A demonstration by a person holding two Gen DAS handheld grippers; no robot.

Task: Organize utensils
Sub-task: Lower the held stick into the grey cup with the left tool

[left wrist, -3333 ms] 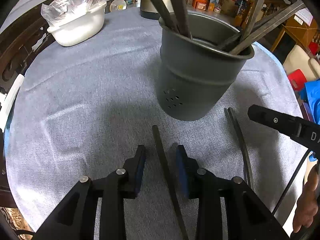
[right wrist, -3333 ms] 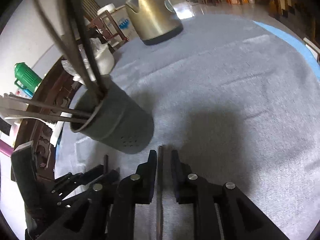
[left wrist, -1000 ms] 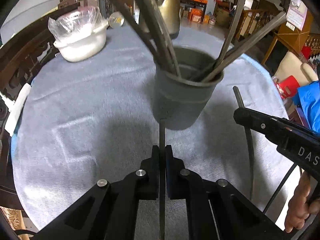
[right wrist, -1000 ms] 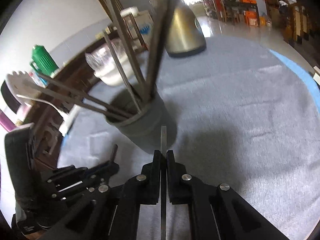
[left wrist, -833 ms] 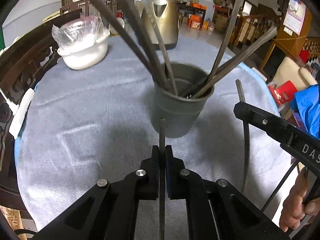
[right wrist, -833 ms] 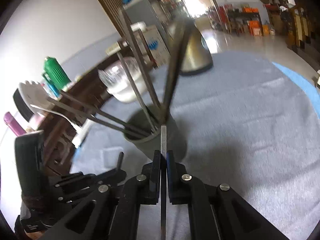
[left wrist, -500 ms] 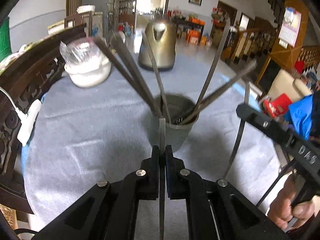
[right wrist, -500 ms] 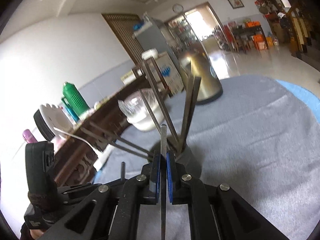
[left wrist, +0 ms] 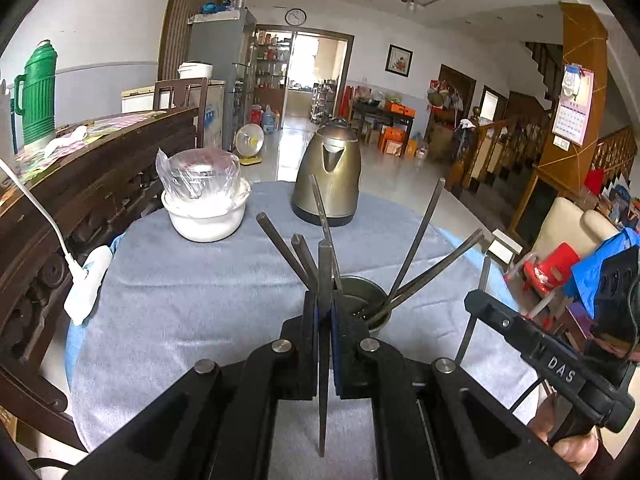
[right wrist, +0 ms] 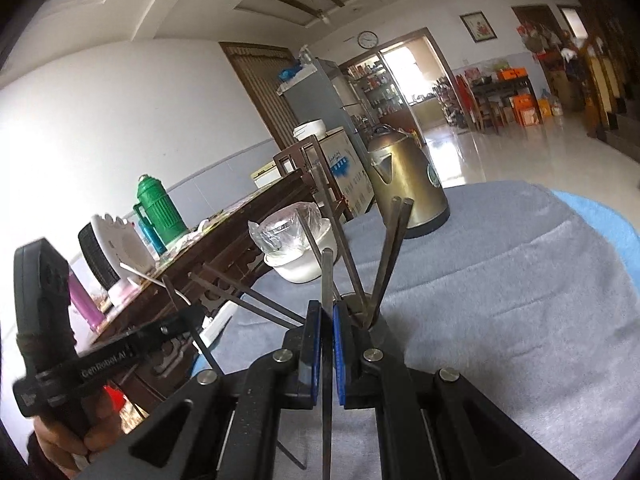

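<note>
Both grippers are clamping chopsticks upright: left gripper (left wrist: 325, 312), right gripper (right wrist: 327, 320), each raised above the worktop near the grey holder (left wrist: 362, 304). Next: tipping them down into its mouth.

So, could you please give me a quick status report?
Left tool shut on chopstick. Right tool shut on another. Both raised near holder. Nothing blocking.

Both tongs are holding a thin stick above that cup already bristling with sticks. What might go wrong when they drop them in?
Three likely risks:
1. The sticks splayed in the grey cup could block or deflect the stick in the left tongs.
2. A hard poke might tip the cup.
3. The right tongs, holding their own stick, might collide with the left.
</note>
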